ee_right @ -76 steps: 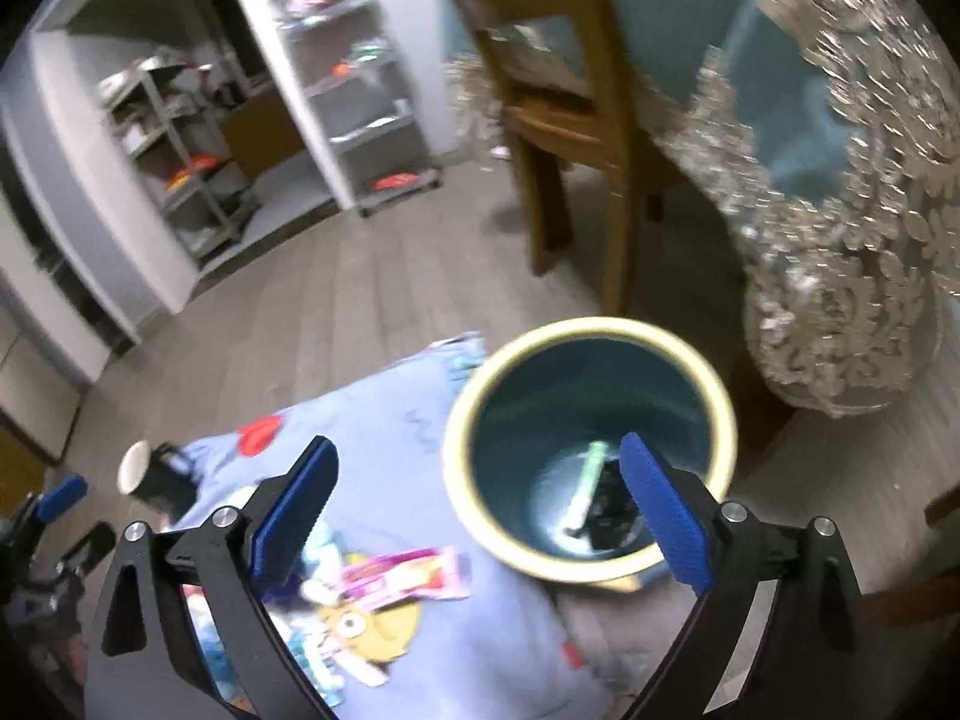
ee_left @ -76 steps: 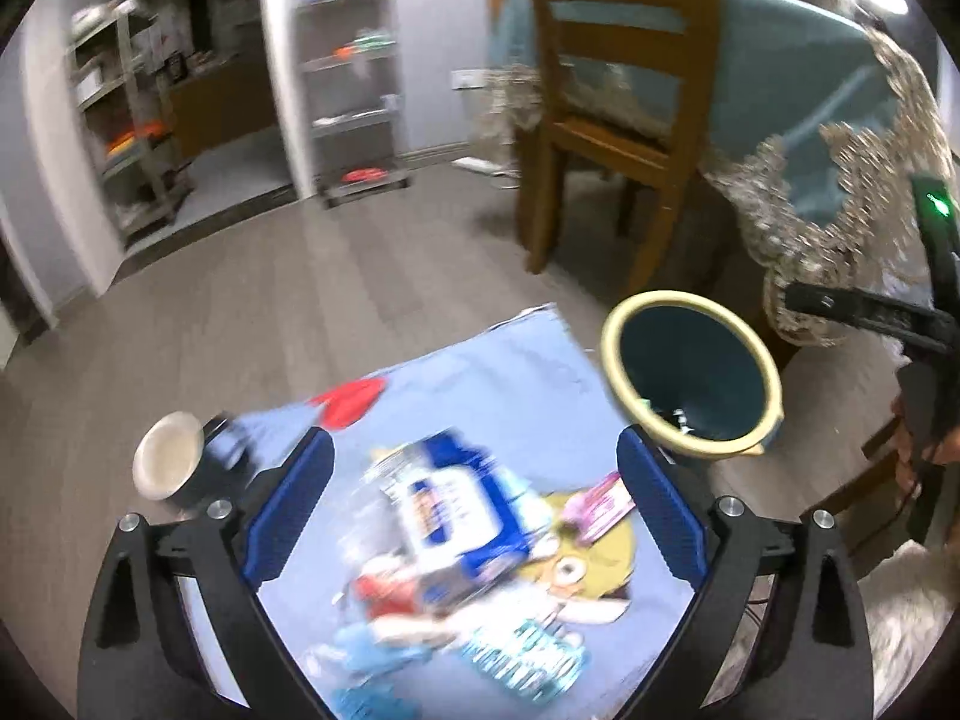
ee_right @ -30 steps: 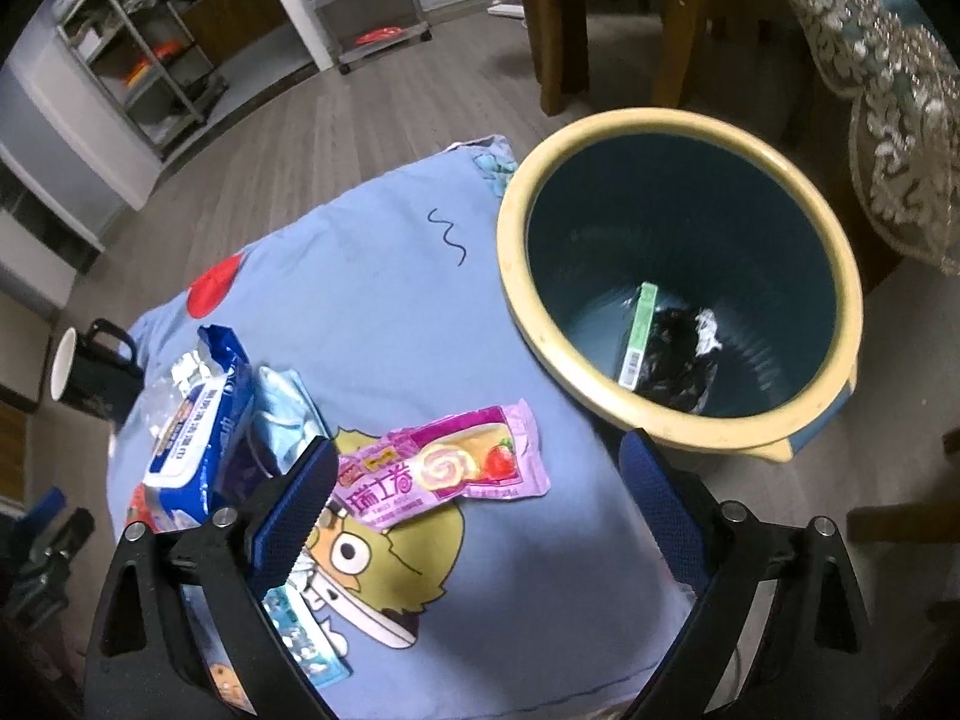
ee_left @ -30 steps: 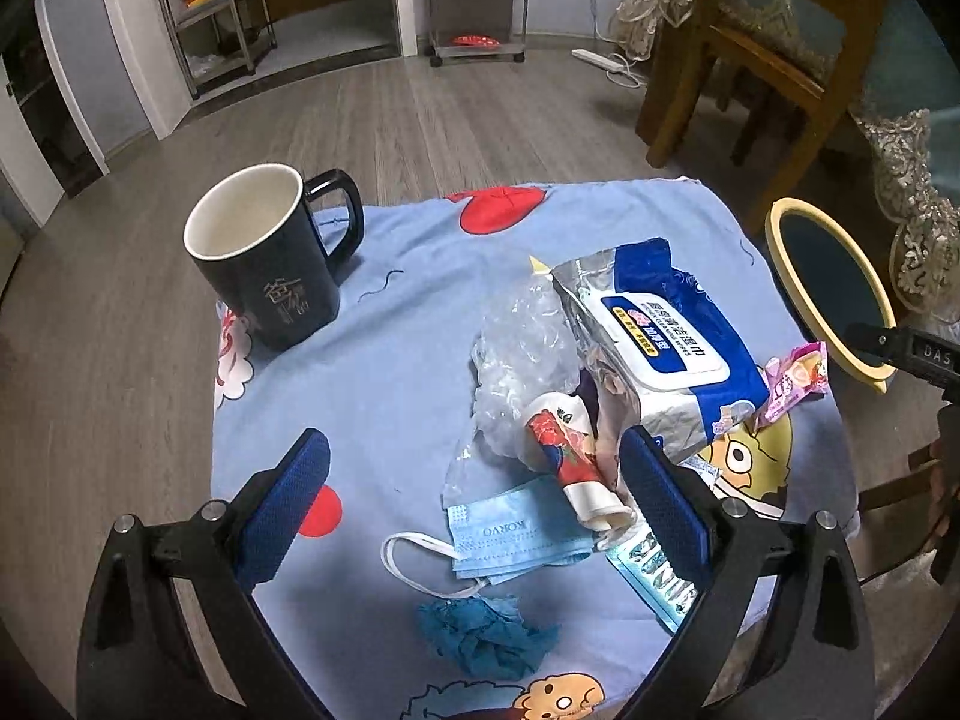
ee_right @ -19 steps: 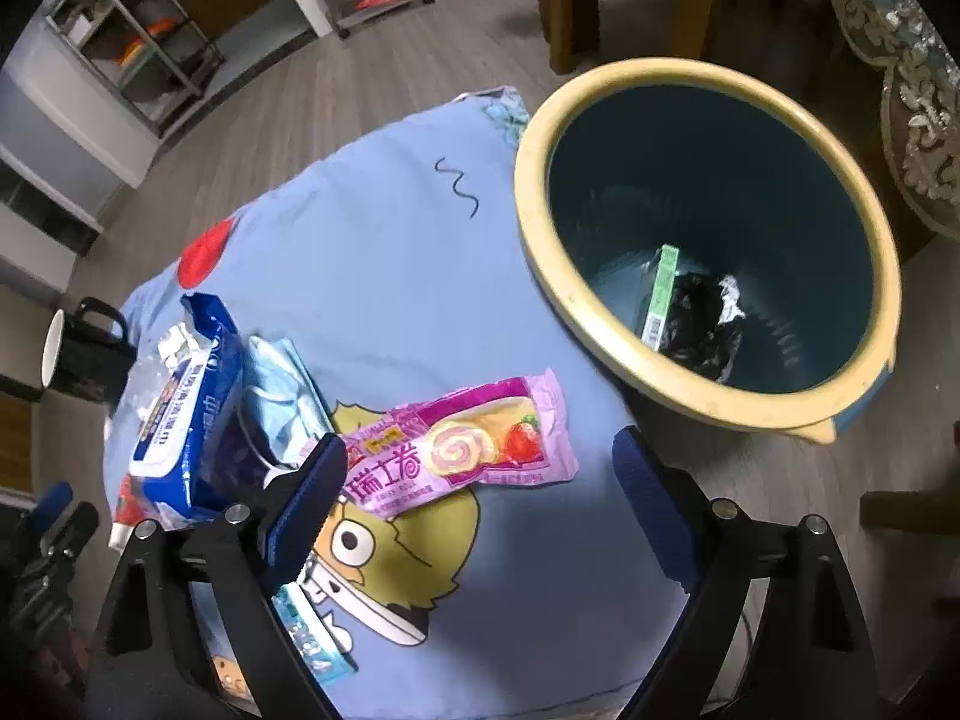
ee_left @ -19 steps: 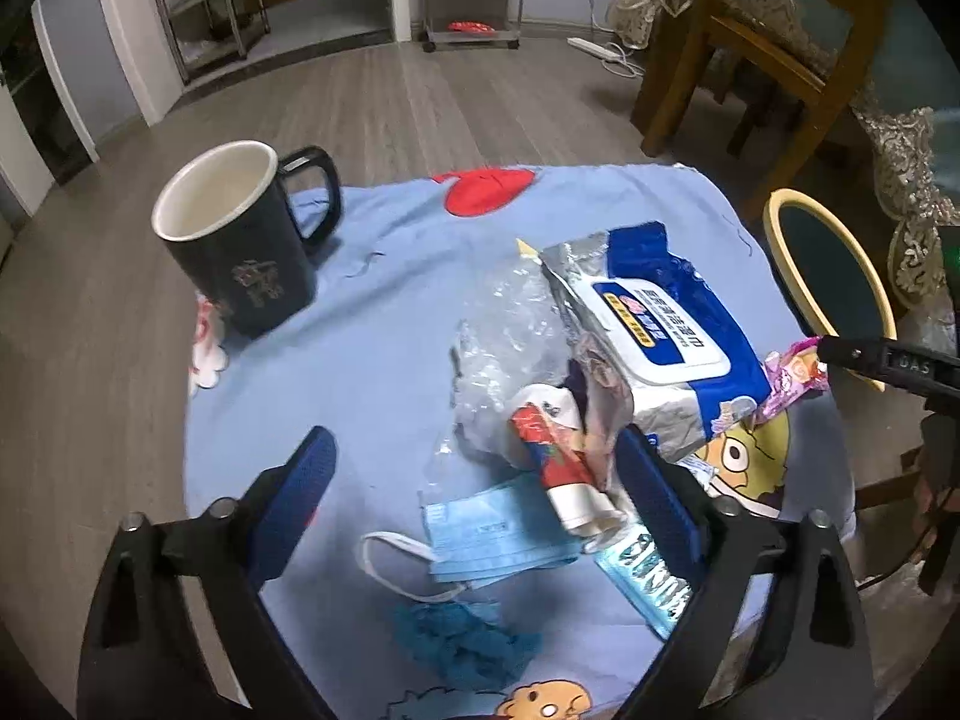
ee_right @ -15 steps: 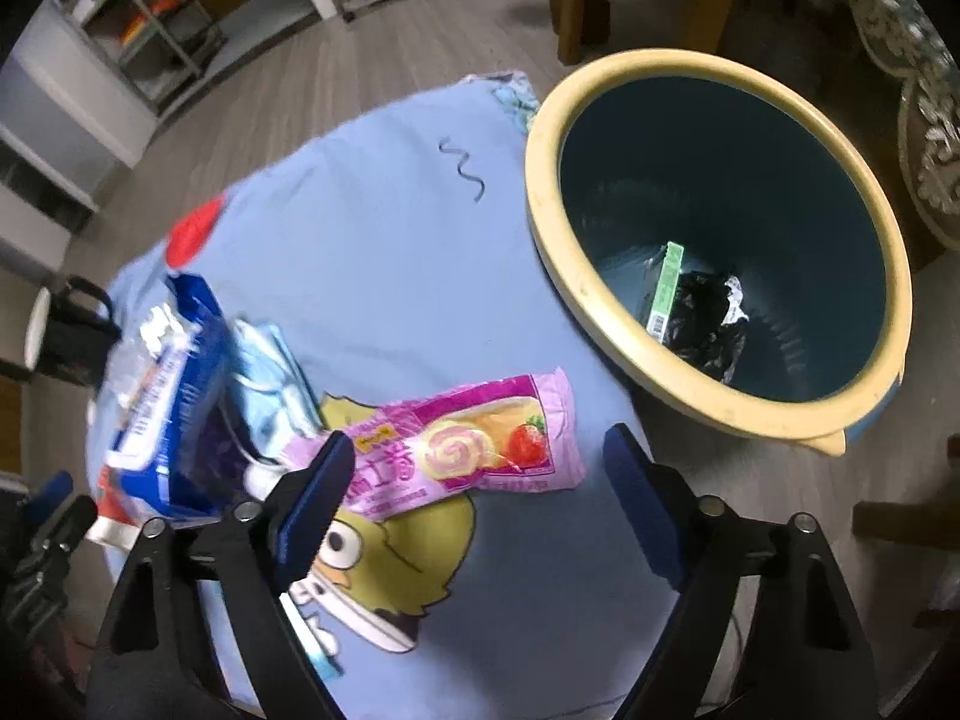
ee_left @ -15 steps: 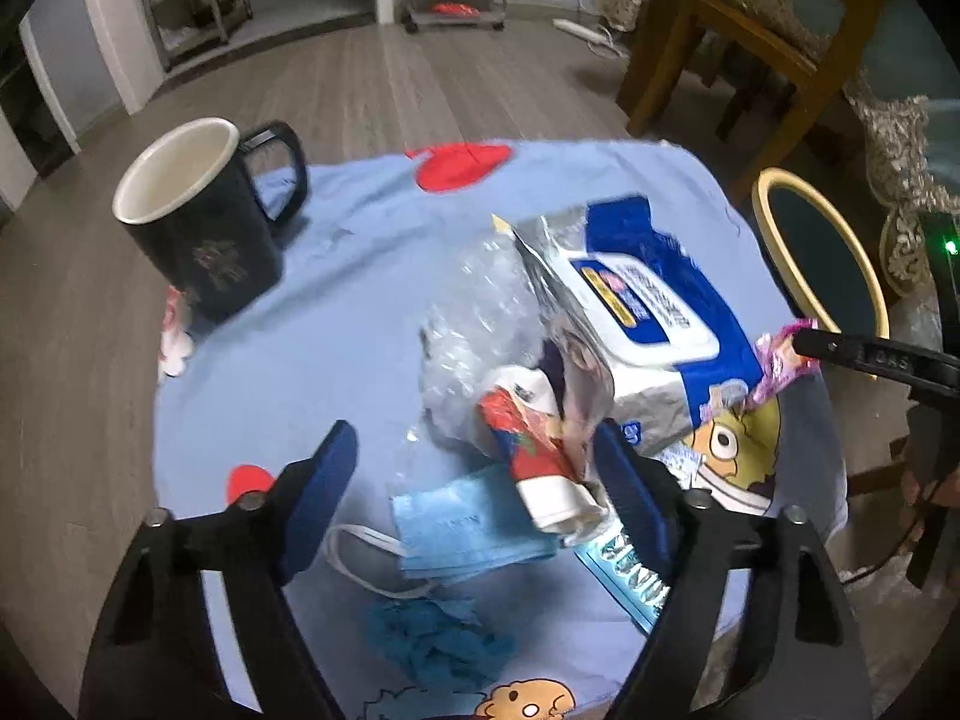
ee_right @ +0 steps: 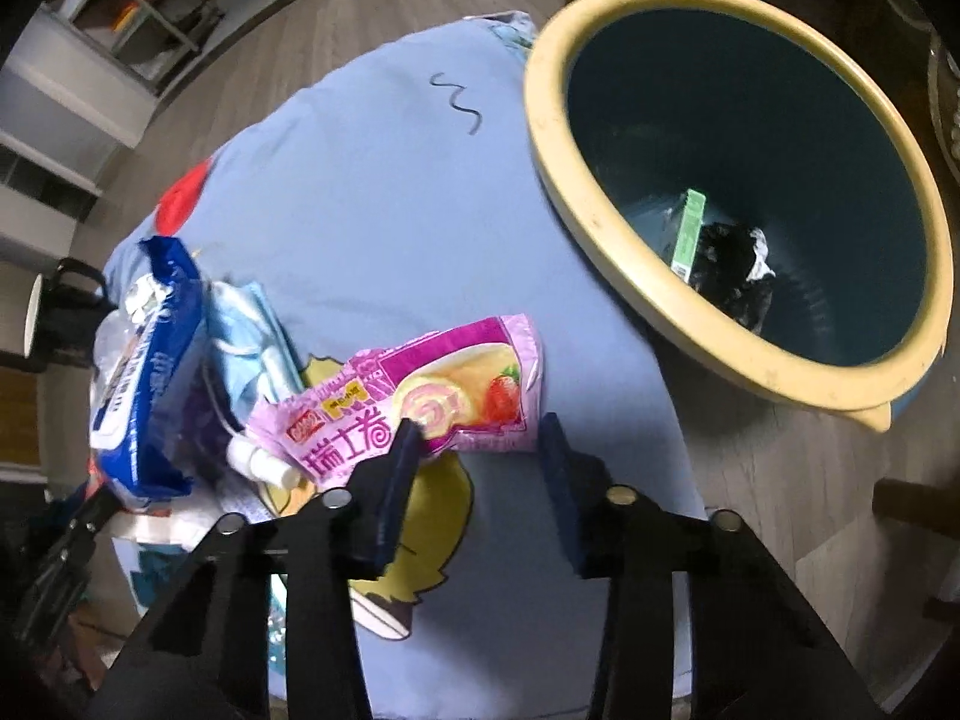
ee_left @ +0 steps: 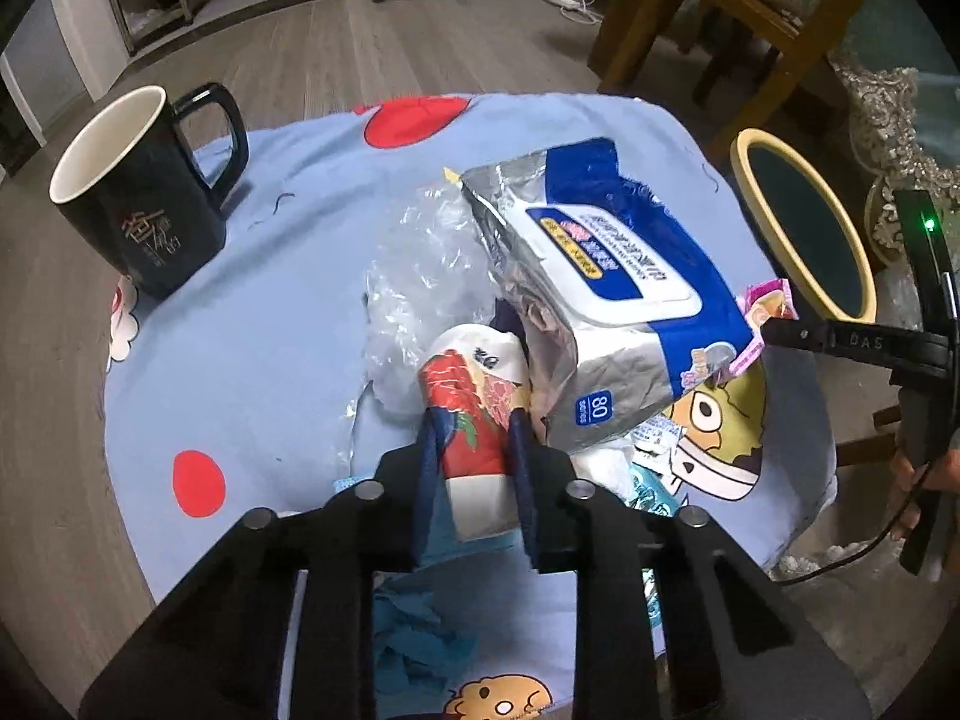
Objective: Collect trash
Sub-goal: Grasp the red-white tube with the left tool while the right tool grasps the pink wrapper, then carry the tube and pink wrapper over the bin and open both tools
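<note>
Trash lies on a low table under a blue cartoon cloth [ee_left: 288, 276]. My left gripper [ee_left: 474, 420] is shut on a crushed red and white paper cup [ee_left: 474, 414]. Behind the cup lie crumpled clear plastic [ee_left: 414, 264] and a blue and silver wet-wipe pack [ee_left: 600, 294]. My right gripper [ee_right: 474, 432] is half closed, its jaws either side of the near edge of a pink snack wrapper [ee_right: 420, 402]; its left finger touches the wrapper. A yellow-rimmed teal trash bin [ee_right: 618, 216] stands just right of the table, with a green box and black trash inside.
A black mug [ee_left: 144, 204] stands at the table's far left. A blue face mask and teal scraps [ee_left: 414, 642] lie near my left gripper. A wooden chair [ee_left: 690, 30] and a lace-edged tablecloth [ee_left: 888, 114] stand beyond the bin. Metal shelves line the far wall.
My left gripper has come down and closed on the paper cup. My right gripper has lowered to the pink wrapper and narrowed from wide open.
</note>
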The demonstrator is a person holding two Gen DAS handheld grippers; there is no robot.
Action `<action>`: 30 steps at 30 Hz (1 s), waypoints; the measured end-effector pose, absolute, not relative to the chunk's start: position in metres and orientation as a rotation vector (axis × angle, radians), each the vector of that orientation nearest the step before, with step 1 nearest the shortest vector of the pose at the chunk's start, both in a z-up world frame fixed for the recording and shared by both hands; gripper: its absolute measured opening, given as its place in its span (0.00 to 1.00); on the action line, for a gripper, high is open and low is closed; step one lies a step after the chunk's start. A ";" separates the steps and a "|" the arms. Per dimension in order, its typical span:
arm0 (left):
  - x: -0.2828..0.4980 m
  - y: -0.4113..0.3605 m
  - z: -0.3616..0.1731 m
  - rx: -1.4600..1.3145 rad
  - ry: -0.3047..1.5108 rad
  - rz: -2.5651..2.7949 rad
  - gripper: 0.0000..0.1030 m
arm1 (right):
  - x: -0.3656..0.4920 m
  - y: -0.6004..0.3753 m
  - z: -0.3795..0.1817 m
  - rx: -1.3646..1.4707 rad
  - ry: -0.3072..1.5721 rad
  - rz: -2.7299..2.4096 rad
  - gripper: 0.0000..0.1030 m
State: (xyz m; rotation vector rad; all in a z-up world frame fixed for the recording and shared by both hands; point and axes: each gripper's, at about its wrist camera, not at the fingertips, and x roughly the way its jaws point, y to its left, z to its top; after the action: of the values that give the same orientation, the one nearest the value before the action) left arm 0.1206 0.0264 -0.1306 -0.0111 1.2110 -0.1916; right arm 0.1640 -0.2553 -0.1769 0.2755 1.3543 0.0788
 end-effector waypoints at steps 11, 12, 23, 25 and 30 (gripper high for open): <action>0.100 0.020 -0.093 0.053 1.087 -0.207 0.11 | 0.152 -0.261 -0.134 0.267 1.259 0.089 0.33; 0.098 0.020 -0.090 0.059 1.078 -0.207 0.11 | 0.150 -0.262 -0.130 0.268 1.250 0.088 0.33; 0.076 0.011 -0.043 0.067 0.918 -0.245 0.09 | 0.141 -0.265 -0.091 0.229 1.147 0.093 0.33; 0.075 0.011 -0.037 0.061 0.900 -0.253 0.08 | 0.139 -0.265 -0.085 0.219 1.129 0.098 0.33; 0.075 0.010 -0.031 0.064 0.882 -0.254 0.08 | 0.137 -0.266 -0.057 0.176 1.073 0.124 0.33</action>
State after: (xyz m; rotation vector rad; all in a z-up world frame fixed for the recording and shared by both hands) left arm 0.0754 0.0104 -0.0314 0.0637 0.8824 -0.2543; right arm 0.1371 -0.2657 -0.0571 0.1758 1.0733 0.1242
